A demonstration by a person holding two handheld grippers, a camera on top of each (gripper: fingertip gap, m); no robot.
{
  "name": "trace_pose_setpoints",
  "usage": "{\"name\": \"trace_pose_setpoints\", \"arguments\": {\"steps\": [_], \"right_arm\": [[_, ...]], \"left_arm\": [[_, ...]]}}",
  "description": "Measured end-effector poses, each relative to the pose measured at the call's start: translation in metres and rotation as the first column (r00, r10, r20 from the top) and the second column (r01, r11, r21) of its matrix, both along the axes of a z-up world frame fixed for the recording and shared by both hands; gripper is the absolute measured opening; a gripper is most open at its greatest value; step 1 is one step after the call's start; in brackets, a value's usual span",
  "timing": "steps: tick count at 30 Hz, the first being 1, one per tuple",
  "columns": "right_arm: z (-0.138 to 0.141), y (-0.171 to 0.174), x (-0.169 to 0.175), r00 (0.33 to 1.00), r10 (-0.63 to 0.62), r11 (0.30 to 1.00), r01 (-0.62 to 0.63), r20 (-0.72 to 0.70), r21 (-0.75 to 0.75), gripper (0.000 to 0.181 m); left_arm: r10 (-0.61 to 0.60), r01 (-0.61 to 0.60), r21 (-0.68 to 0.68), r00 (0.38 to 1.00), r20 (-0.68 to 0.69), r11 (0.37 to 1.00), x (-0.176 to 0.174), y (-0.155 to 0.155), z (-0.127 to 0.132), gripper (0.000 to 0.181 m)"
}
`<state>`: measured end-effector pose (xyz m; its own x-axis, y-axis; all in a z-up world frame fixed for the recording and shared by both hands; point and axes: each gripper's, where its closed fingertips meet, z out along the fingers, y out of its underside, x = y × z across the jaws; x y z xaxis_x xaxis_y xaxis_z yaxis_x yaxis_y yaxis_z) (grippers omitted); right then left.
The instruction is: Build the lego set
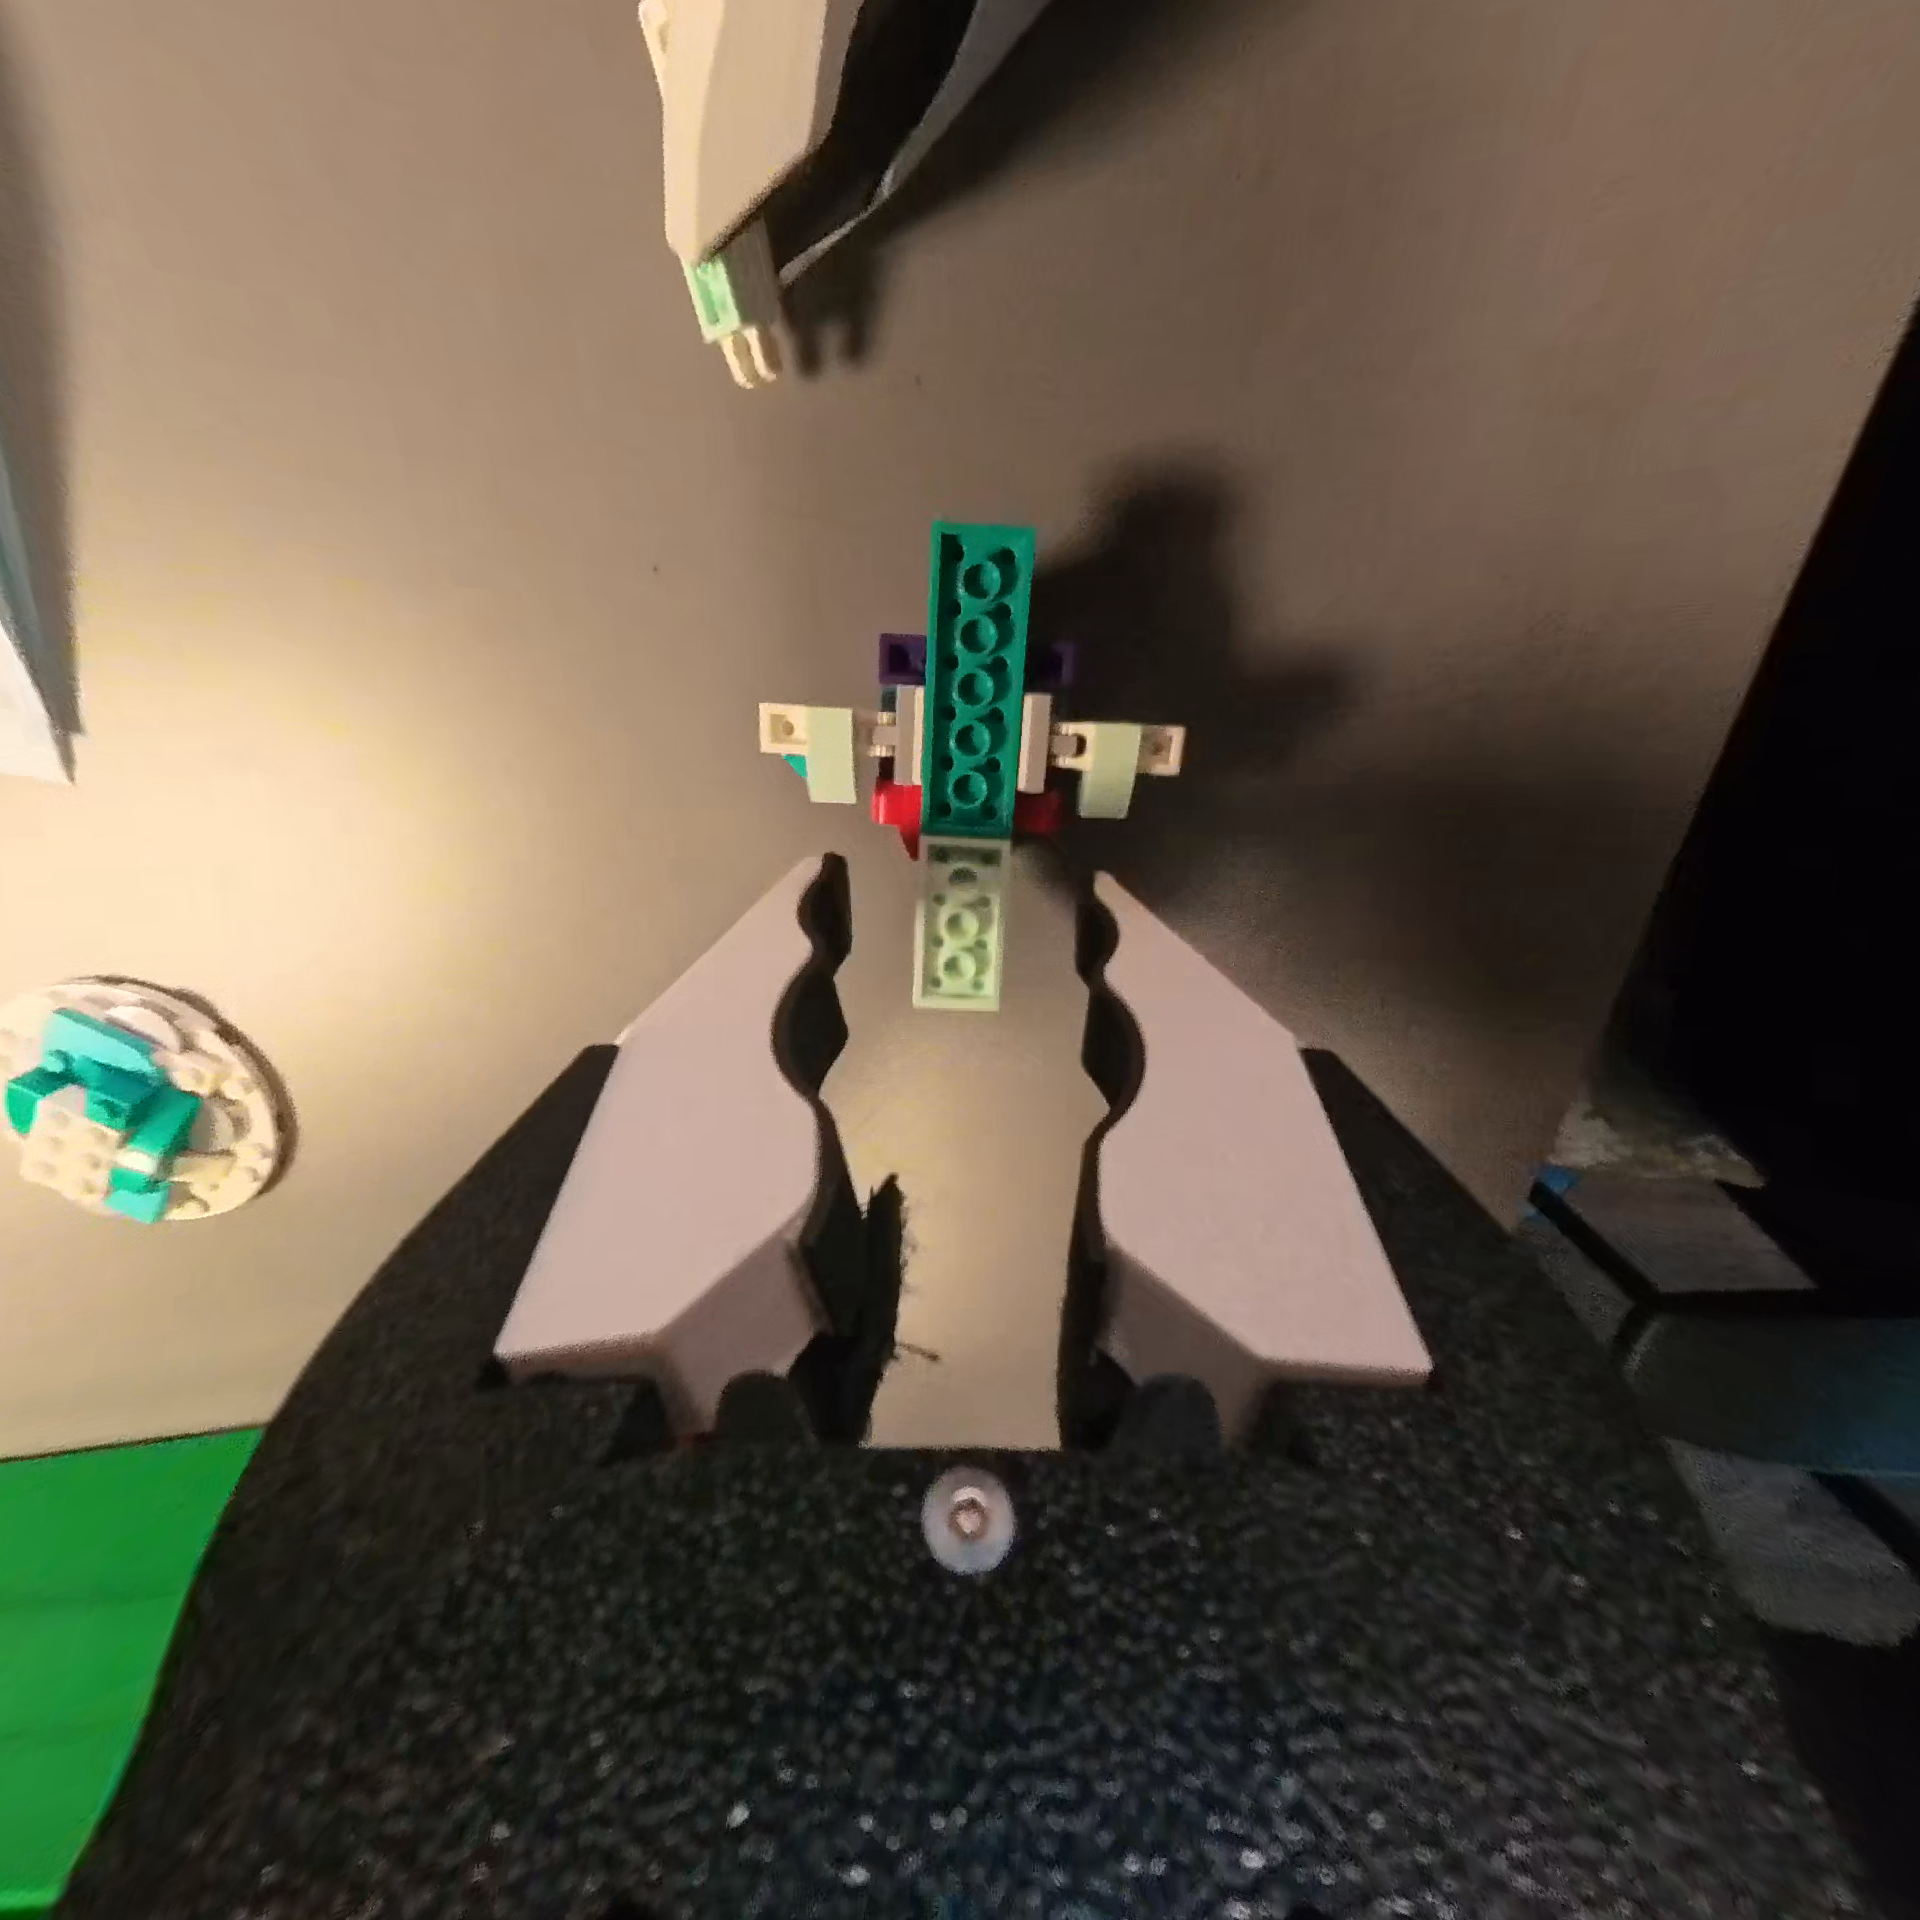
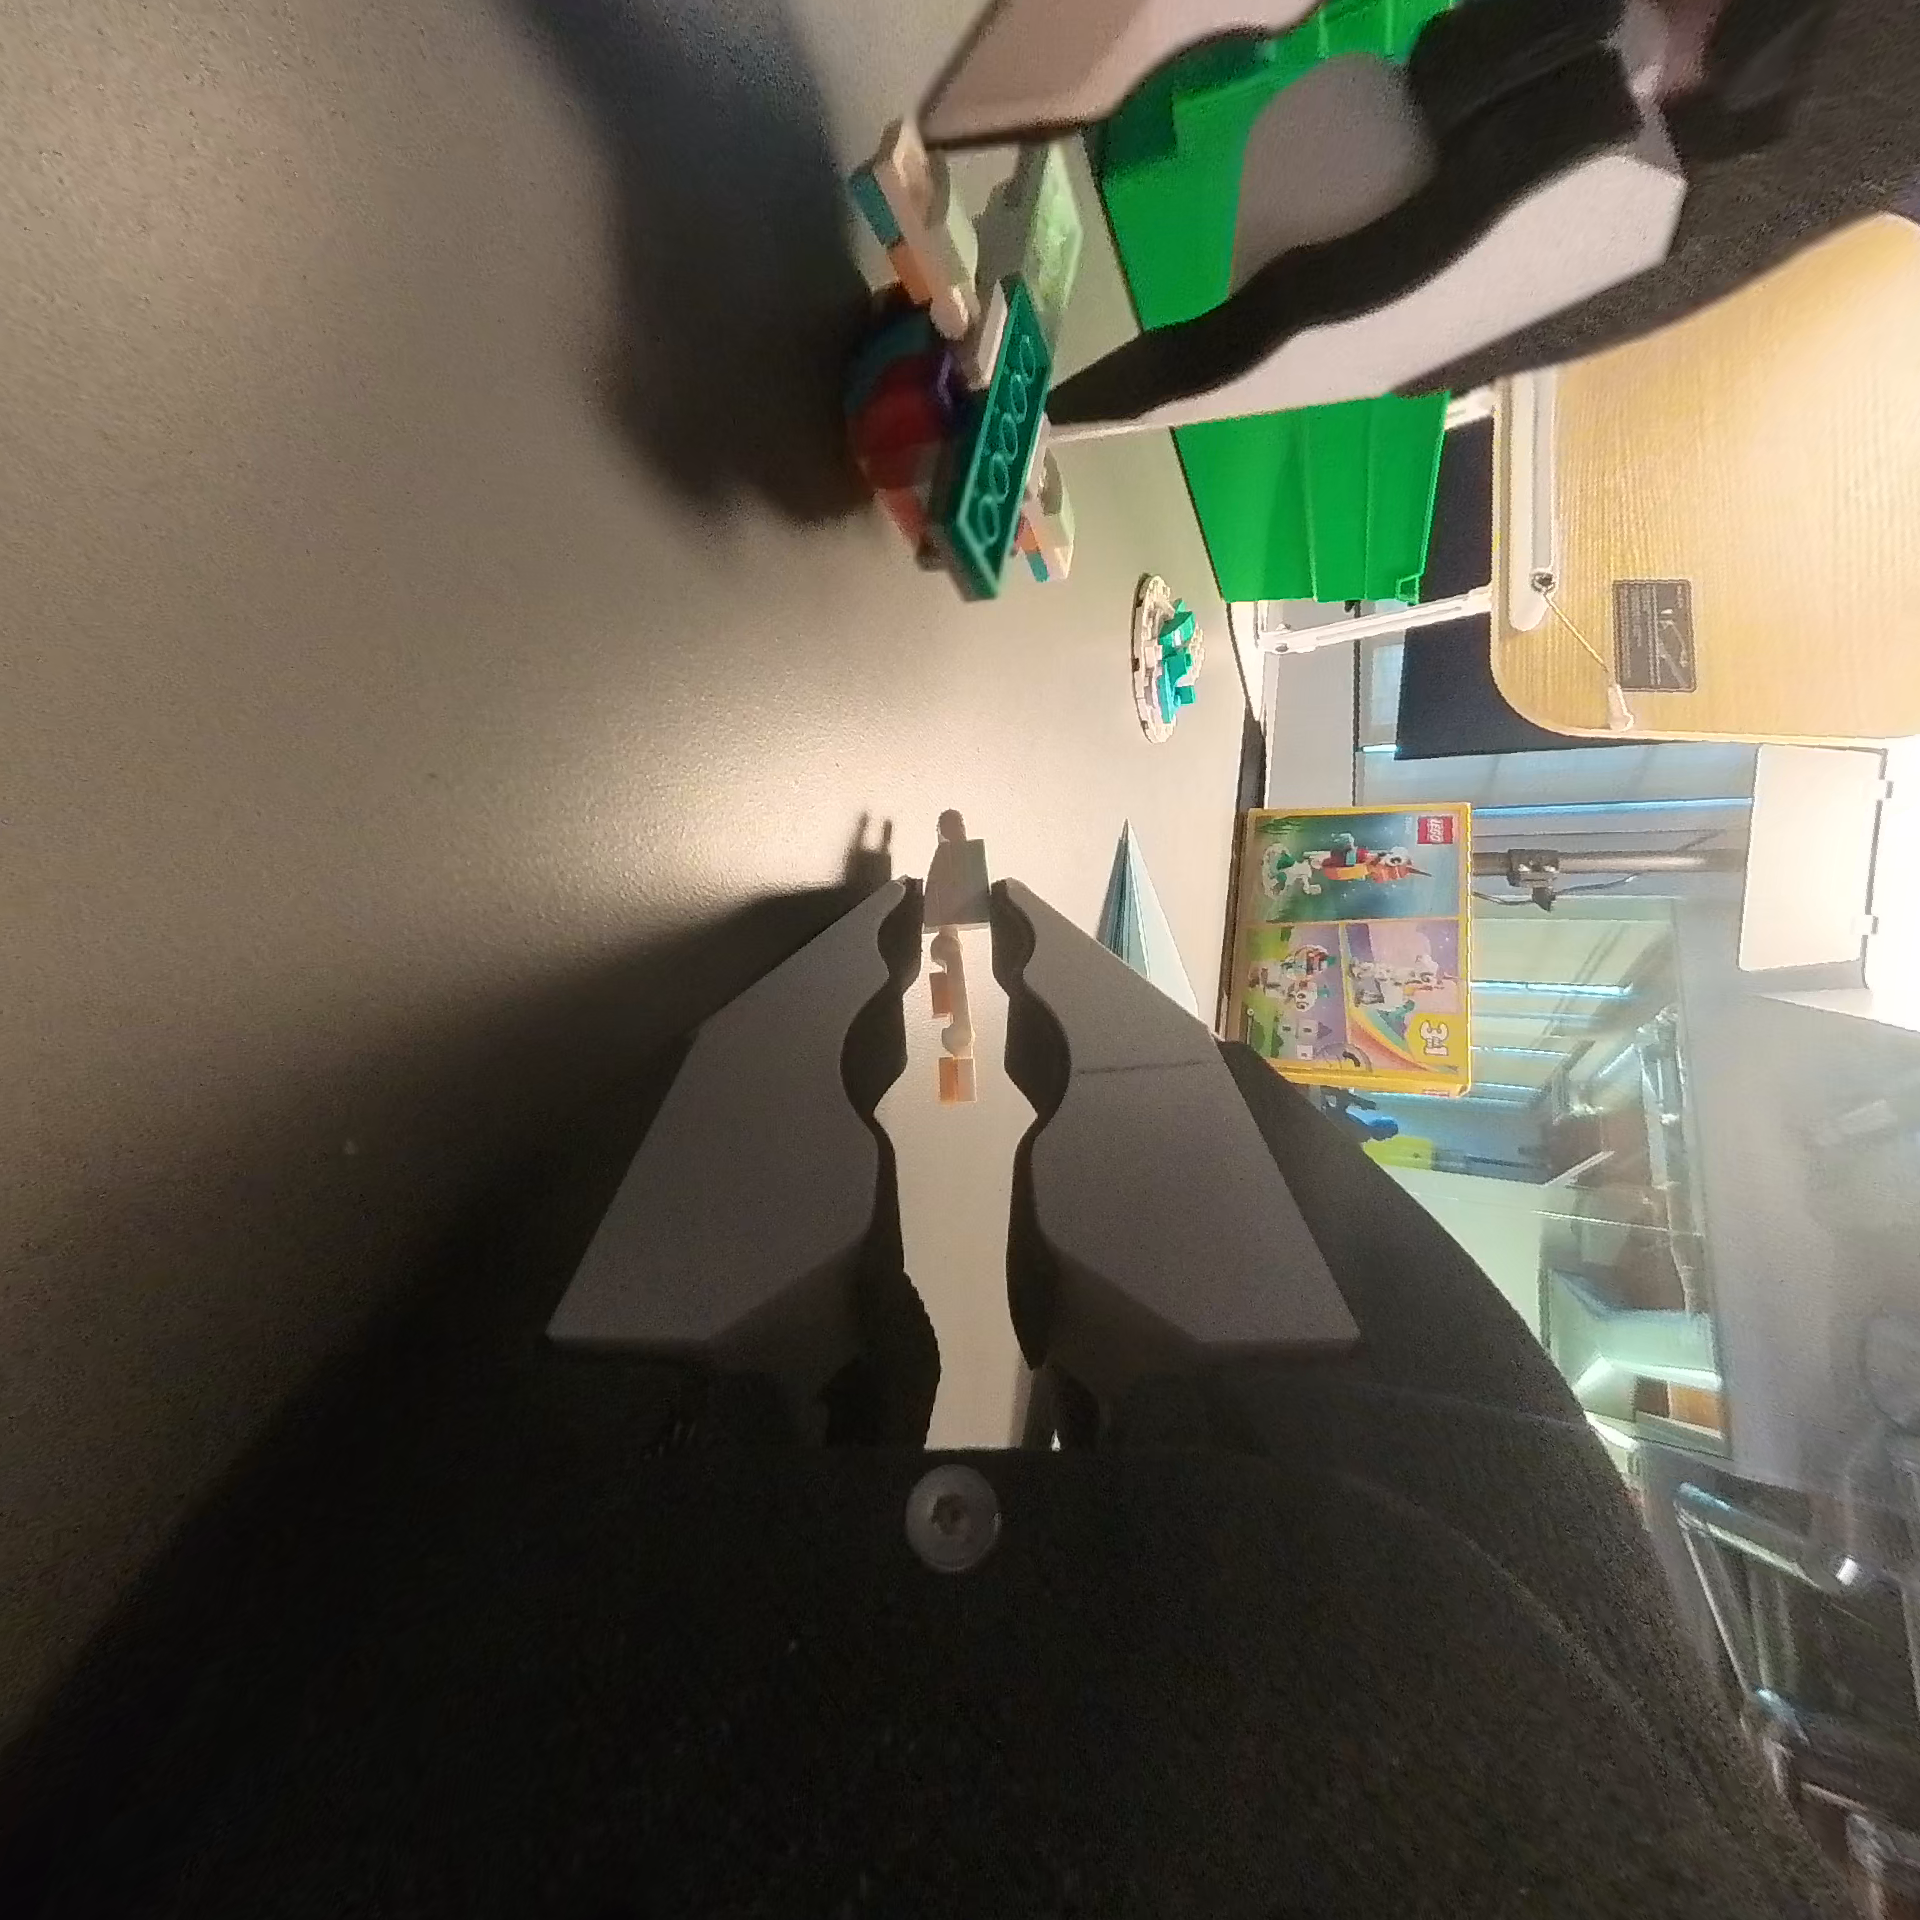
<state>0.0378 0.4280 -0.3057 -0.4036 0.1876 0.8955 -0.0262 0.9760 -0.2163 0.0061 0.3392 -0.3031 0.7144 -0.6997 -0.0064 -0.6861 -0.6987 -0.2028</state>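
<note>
Right claw [image 2: 954, 894] pinches brick [image 2: 958, 885]; printed yellow box [image 2: 1351, 951] beyond.

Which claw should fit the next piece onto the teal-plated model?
Right. The right claw already pinches a small grey and tan piece, so it can likely bring that over. The left claw is open and empty, facing the model, suited to steady it.

Glossy plastic lego model [image 1: 971, 717] on a smooth matt table [image 1: 416, 520]; the left gripper [image 1: 961, 894] body looks rough, grainy black.
</note>
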Motion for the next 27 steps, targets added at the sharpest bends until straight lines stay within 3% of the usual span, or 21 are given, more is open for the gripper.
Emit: {"name": "trace_pose_setpoints", "arguments": {"steps": [1, 9, 13, 16, 17, 19, 22, 25, 27], "right_arm": [[0.000, 0.000, 0.000, 1.000, 0.000, 1.000, 0.000, 0.000, 0.001, 0.011], [0.000, -0.001, 0.001, 1.000, 0.005, 1.000, -0.005, -0.002, 0.007, 0.011], [0.002, 0.002, 0.001, 1.000, -0.005, 1.000, 0.005, -0.017, 0.019, 0.011], [0.011, 0.012, -0.003, 0.996, -0.054, 0.998, 0.057, -0.071, 0.035, 0.011], [0.015, 0.015, -0.005, 0.993, -0.075, 0.997, 0.077, -0.087, 0.023, 0.012], [0.025, 0.021, -0.009, 0.984, -0.123, 0.992, 0.121, -0.127, -0.022, 0.011], [0.042, 0.027, -0.014, 0.964, -0.178, 0.982, 0.160, -0.195, -0.105, 0.011], [0.058, 0.029, -0.017, 0.938, -0.215, 0.972, 0.180, -0.271, -0.148, 0.011], [0.067, 0.029, -0.018, 0.922, -0.223, 0.971, 0.181, -0.316, -0.157, 0.011]], "left_arm": [[-0.012, 0.012, -0.009, 1.000, -0.017, 1.000, 0.000, 0.001, 0.001, 0.040], [-0.083, 0.070, -0.124, 0.991, -0.100, 0.990, -0.002, 0.002, -0.009, 0.017], [-0.046, 0.045, -0.013, 0.998, -0.048, 0.999, -0.003, 0.015, -0.005, 0.016], [0.081, -0.103, 0.214, 0.990, 0.113, 0.971, -0.007, 0.041, 0.015, 0.016], [0.117, -0.179, 0.317, 0.972, 0.204, 0.931, -0.007, 0.054, 0.026, 0.016], [0.144, -0.362, 0.491, 0.894, 0.425, 0.793, -0.005, 0.077, 0.054, 0.016], [0.035, -0.573, 0.562, 0.718, 0.695, 0.597, 0.001, 0.092, 0.085, 0.016], [-0.046, -0.689, 0.508, 0.570, 0.820, 0.517, 0.002, 0.099, 0.091, 0.016], [-0.057, -0.725, 0.479, 0.522, 0.851, 0.495, 0.000, 0.103, 0.090, 0.016]]}}
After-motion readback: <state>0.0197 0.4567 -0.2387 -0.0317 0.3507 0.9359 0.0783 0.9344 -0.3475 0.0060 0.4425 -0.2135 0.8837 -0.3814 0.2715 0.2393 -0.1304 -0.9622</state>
